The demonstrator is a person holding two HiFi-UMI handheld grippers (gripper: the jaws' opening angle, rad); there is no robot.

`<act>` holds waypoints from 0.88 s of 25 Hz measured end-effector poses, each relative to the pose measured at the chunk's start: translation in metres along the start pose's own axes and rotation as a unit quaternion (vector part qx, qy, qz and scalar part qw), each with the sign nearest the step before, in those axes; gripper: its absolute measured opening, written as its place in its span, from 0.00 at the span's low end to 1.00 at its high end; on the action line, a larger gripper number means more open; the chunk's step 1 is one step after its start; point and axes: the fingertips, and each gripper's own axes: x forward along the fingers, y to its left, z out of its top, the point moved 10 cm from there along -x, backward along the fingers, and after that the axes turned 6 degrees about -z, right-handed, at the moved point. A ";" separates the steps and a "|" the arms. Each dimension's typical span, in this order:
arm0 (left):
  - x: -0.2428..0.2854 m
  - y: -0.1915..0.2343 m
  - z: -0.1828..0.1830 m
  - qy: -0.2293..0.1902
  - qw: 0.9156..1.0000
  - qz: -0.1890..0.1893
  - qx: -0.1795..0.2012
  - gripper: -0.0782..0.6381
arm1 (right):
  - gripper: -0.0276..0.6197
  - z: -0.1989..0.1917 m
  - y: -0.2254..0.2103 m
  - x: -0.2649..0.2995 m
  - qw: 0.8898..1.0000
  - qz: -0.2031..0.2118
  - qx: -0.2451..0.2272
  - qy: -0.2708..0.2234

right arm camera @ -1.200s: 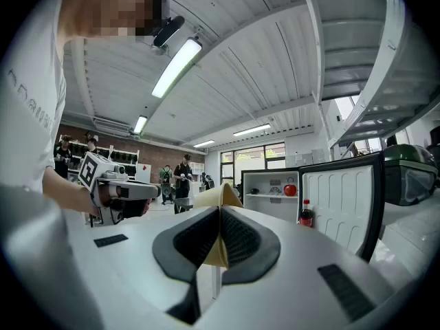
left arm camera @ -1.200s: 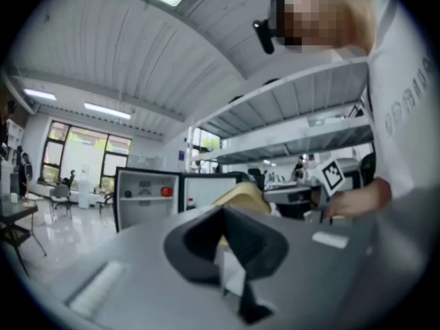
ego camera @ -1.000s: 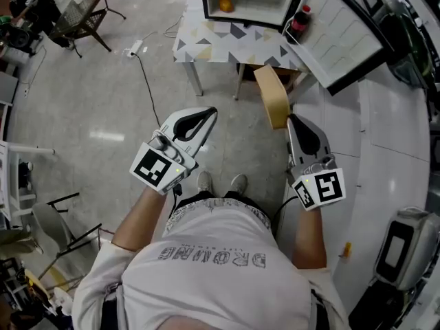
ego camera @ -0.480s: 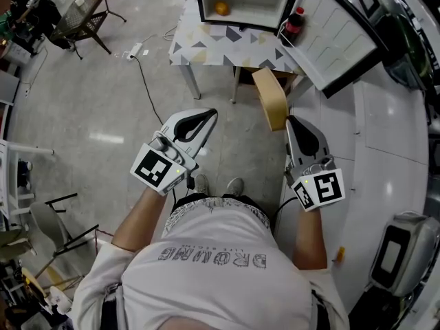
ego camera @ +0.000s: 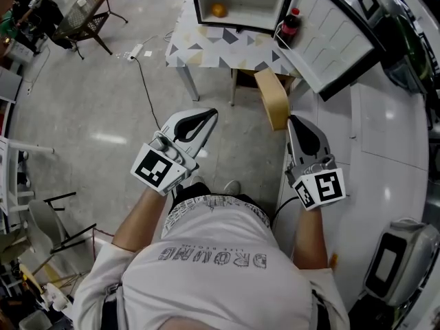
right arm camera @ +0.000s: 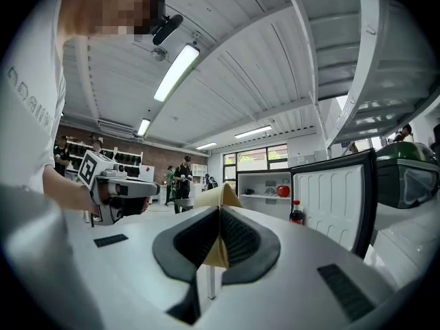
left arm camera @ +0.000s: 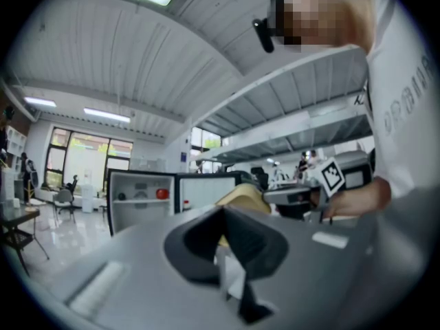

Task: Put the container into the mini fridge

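Over the last second, the mini fridge and its table slid slightly lower in the head view, and one shoe left the frame. This indicated a step toward the fridge, so the task was judged to be in the approach stage.

The right gripper pinched the rim of the tan container, well short of the fridge. The left gripper had its jaws pressed together and held nothing.

The door stood open. An orange sat inside the fridge, and a bottle stood in the door rack. A cable lay on the floor ahead.
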 end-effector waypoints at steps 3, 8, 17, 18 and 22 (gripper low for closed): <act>0.006 0.001 -0.002 0.001 1.000 0.000 -0.001 0.12 | 0.06 -0.003 -0.006 0.001 1.000 0.000 0.001 0.002; 0.013 0.007 -0.006 0.001 1.000 0.002 -0.003 0.12 | 0.06 -0.007 -0.014 0.008 1.000 -0.001 0.002 0.003; 0.033 0.040 -0.019 -0.002 1.000 -0.001 -0.016 0.12 | 0.06 -0.014 -0.030 0.038 1.000 -0.009 -0.002 0.015; 0.037 0.046 -0.021 -0.002 1.000 -0.003 -0.018 0.12 | 0.06 -0.014 -0.032 0.043 1.000 -0.010 -0.002 0.017; 0.051 0.076 -0.029 -0.002 1.000 -0.010 -0.022 0.12 | 0.06 -0.018 -0.042 0.072 1.000 -0.016 -0.001 0.023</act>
